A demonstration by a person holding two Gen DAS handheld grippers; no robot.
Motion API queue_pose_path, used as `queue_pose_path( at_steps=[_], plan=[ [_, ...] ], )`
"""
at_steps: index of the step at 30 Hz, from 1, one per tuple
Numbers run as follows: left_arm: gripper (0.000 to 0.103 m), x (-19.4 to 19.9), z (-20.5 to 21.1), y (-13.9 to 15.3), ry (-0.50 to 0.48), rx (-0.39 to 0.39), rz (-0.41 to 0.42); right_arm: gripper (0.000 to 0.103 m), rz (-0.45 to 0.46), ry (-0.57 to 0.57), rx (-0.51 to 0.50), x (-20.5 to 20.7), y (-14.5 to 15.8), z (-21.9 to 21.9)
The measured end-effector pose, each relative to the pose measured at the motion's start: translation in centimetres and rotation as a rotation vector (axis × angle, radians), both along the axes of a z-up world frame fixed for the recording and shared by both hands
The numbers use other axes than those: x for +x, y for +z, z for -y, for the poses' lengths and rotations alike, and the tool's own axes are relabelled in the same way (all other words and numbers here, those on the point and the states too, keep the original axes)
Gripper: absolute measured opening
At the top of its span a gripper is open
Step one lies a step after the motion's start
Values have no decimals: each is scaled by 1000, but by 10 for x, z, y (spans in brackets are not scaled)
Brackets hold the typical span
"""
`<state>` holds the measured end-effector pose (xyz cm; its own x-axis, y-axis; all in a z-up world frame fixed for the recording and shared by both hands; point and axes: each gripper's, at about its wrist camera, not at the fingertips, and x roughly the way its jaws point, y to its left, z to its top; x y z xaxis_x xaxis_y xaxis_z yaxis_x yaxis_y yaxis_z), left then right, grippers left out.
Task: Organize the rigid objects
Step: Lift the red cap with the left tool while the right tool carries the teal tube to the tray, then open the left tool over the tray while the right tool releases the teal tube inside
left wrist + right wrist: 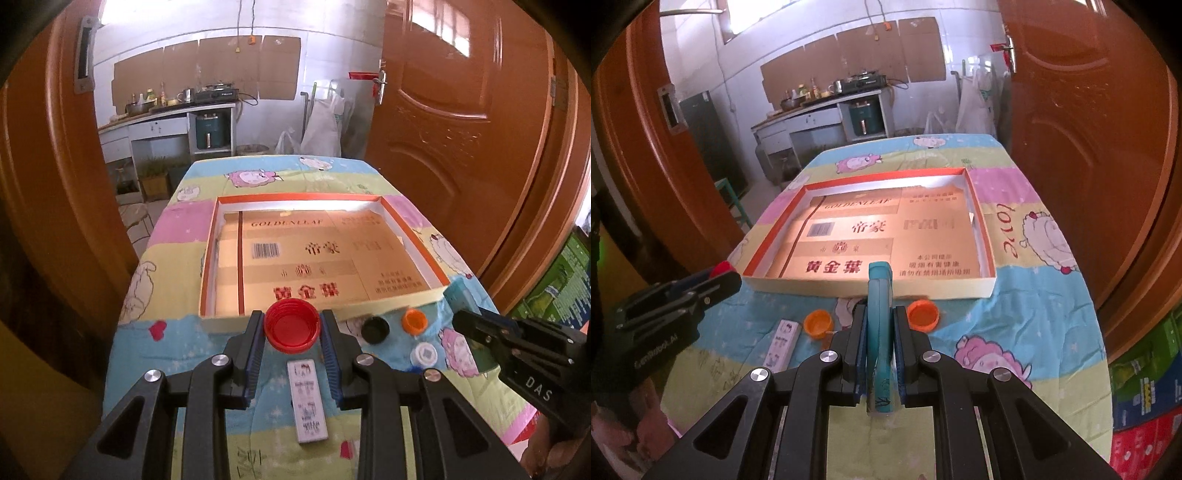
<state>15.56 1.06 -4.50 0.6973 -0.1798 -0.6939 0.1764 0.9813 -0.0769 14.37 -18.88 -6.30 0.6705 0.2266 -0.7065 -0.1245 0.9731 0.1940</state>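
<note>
1. While both grippers are loaded, the left gripper (291, 328) is clamped on a round red plastic bottle cap (291, 324), its open side up, one finger on either side of the ribbed rim, at the near wall of the shallow orange-edged cardboard tray (208, 254).
2. Right gripper (880, 328): closed on a flat teal plastic case (880, 332), held on edge between the pads, its far end reaching to the tray's near wall (942, 290).
3. Tray: lined with a tan printed carton sheet (886, 236); no loose object shows inside it, so sorting is judged to be at an early stage.
4. Items on the cartoon-print tablecloth (170, 236) in front of the tray: a white rectangular card-like strip (307, 400), a black round cap (375, 329), a small orange round cap (414, 321) and a white round cap (424, 355); the right wrist view shows two orange caps (819, 323) (923, 314).
5. Handling, red cap: judged light, stiff and thin-walled; the ribbed rim gives purchase, so a grasp across the rim is apt, with modest force to avoid it popping out.
6. Handling, teal case: judged rigid and light but smooth-faced; gripped across its thin dimension it may pivot or slip, so a hold near its middle suits best.
</note>
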Motion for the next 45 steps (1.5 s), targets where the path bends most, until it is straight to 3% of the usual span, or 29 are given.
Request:
queue_pose_path(
  at_steps=[15, 22, 29, 37, 45],
  plan=[
    [30, 68, 16, 12, 22, 55, -18, 13, 28, 35, -31, 55, 14, 15],
    [30, 117, 20, 15, 13, 27, -67, 13, 10, 85, -28, 97, 17, 18],
    [30, 162, 22, 3, 28, 43, -118, 13, -34, 120, -4, 148, 10, 17],
    [30, 212, 20, -22, 44, 63, -188, 13, -92, 142, -50, 209, -13, 3],
    [30, 238, 20, -45, 38, 53, -246, 13, -144, 151, -49, 246, -35, -2]
  ],
)
